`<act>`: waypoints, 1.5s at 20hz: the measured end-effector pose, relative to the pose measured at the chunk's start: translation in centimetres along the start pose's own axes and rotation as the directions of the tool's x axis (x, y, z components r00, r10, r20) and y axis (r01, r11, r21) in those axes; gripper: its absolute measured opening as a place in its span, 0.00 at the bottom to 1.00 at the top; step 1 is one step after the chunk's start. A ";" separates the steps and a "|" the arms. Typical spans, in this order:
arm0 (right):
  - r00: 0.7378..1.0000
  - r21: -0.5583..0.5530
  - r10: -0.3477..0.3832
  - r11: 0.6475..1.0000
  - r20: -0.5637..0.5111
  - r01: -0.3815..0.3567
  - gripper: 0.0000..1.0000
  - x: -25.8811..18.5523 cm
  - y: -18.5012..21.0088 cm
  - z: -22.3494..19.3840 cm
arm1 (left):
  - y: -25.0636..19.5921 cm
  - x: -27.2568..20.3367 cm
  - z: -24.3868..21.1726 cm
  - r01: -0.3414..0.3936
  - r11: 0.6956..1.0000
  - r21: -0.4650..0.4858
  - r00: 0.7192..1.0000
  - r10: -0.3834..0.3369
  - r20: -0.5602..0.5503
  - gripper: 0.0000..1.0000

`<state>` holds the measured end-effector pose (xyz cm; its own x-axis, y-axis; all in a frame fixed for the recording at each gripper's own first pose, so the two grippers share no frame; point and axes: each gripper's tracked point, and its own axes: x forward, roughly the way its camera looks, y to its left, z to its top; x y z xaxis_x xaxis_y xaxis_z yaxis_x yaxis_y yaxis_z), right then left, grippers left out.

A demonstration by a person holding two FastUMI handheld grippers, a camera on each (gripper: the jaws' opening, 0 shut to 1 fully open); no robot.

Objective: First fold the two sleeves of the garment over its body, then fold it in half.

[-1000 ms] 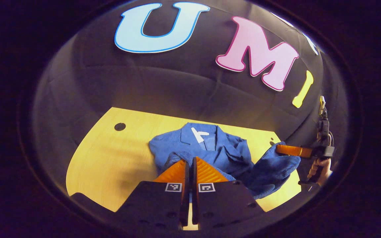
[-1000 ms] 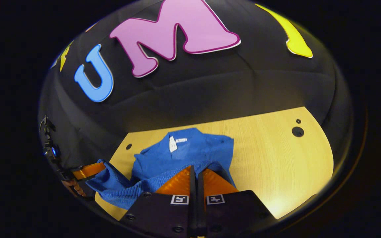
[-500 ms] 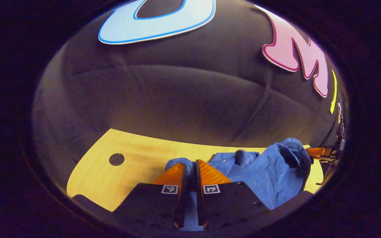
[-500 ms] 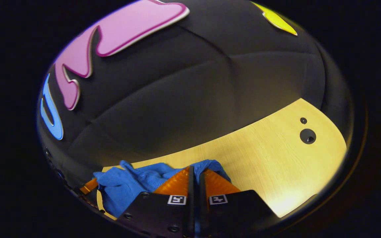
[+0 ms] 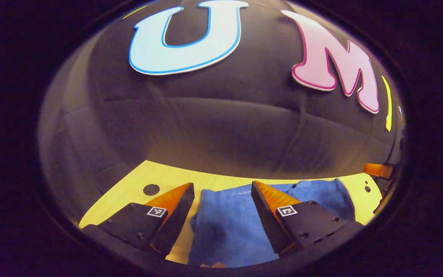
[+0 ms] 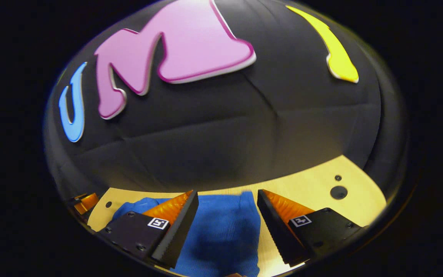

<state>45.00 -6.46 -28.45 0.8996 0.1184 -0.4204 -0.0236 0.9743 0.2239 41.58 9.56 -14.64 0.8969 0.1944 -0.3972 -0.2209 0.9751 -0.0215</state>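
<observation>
Both tools, left (image 5: 221,190) and right (image 6: 227,196), gape wide above blue garment (image 5: 229,223) on wooden table (image 5: 160,179).

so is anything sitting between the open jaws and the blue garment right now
Nothing visible does. The blue knitted garment lies on the pale wooden table directly below the left gripper and the right gripper, whose jaws are spread wide with only cloth showing between them.

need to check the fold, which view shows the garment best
The left gripper view: the garment spreads wide on the table, from between the open left tongs past them to the right. The right gripper view shows a narrower, blurrier patch between the open right tongs.
</observation>
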 end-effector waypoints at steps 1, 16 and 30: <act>1.000 -0.023 0.007 1.000 0.030 -0.007 0.98 -1.8 0.6 1.1 | -0.1 -2.0 0.8 0.014 1.000 -0.008 0.999 -0.014 0.037 0.87; 0.904 -0.125 0.049 0.992 0.424 0.005 0.96 -33.8 7.9 6.9 | -2.0 -35.9 0.2 0.131 0.991 0.011 0.891 -0.122 0.437 0.83; 0.918 -0.161 0.122 0.985 0.377 -0.065 0.97 -49.3 12.5 -0.6 | -4.3 -51.3 -3.7 0.178 0.972 0.150 0.814 -0.232 0.533 0.83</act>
<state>0.13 0.02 -5.44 0.9875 0.1556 -0.0268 -0.1520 0.9827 0.1063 -4.90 -4.97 2.42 0.9852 -0.0107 0.1711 0.0028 0.9989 0.0462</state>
